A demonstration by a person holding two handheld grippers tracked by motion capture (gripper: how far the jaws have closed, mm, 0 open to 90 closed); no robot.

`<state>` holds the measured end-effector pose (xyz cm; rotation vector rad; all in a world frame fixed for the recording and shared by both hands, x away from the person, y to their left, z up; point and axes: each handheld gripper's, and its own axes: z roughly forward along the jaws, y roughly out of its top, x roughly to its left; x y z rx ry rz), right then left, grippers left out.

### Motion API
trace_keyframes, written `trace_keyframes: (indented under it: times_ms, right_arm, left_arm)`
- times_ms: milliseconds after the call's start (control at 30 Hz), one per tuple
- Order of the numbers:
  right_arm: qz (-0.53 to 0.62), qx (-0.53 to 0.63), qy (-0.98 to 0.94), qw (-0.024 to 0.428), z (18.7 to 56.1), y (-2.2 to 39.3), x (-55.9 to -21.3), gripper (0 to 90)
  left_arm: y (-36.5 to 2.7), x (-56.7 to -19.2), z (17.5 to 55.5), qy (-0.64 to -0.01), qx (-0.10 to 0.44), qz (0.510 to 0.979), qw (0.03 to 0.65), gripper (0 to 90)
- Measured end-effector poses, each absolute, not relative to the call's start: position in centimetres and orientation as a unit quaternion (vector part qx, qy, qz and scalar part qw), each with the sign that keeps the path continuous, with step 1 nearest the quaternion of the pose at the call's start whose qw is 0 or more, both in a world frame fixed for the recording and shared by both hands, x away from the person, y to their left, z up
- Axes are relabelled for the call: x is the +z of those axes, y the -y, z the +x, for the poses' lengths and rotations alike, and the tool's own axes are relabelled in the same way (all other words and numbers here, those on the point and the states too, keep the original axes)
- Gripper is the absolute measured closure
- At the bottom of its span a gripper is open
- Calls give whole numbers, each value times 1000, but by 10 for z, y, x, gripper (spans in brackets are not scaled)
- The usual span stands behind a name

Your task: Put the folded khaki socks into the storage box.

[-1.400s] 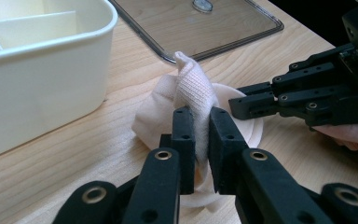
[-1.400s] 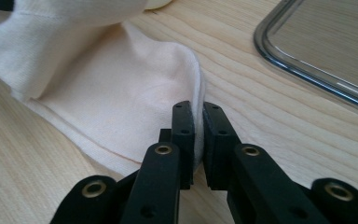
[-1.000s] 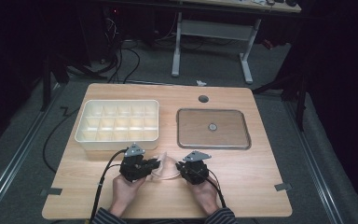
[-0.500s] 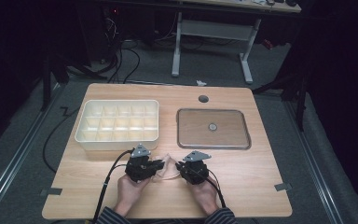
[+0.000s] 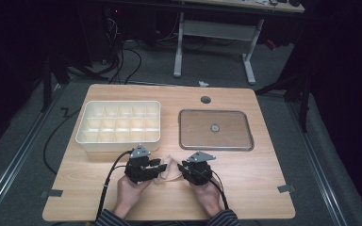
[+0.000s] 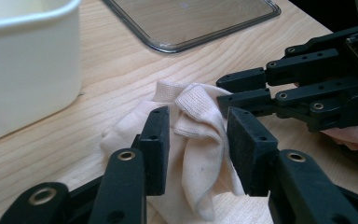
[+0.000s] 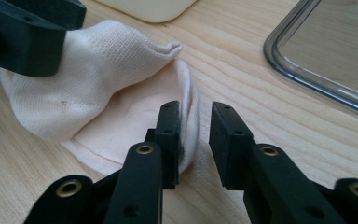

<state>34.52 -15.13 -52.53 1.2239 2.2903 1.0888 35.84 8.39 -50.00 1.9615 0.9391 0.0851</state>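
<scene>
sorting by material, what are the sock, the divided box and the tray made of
Sock: soft knit fabric, probably cotton blend; ribbed cuff, limp folds, matte pale peach.
Divided box: looks like cream plastic; smooth moulded walls, slight sheen.
Tray: likely metal; shiny raised rim, though clear plastic is possible.

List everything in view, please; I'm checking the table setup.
Cloth: one, pale cream, crumpled on the table between the two grippers.
Box: one, white with compartments, far left of the table.
Tray: one, clear with a metal rim, far right.
Table: one, light wood.
Desk frame: one, white, on the floor behind.
Cables: several, black, on the floor.
Left gripper: one, black; jaws have just been opening, cloth between them.
Right gripper: one, black; jaws have just been opening over a cloth edge.
Hands: two, at the near edge.
</scene>
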Motion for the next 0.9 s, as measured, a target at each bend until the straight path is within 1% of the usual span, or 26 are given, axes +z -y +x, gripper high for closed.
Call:
trace_keyframes:
  times_ms: [200,467,667,900]
  right_arm:
    - [429,384,-800,169,344,154,-520,672]
    - [428,386,-798,176,342,157,-516,644]
    - [426,394,-793,184,339,158,-510,609]
    - [416,408,-790,191,333,154,-500,538]
  left_arm:
    - [-89,-496,358,-388,37,789,475,566]
    - [-95,-493,358,-397,57,782,476,548]
    - [-98,-499,356,-406,83,794,444,521]
    - [-93,-513,353,-416,91,806,412,461]
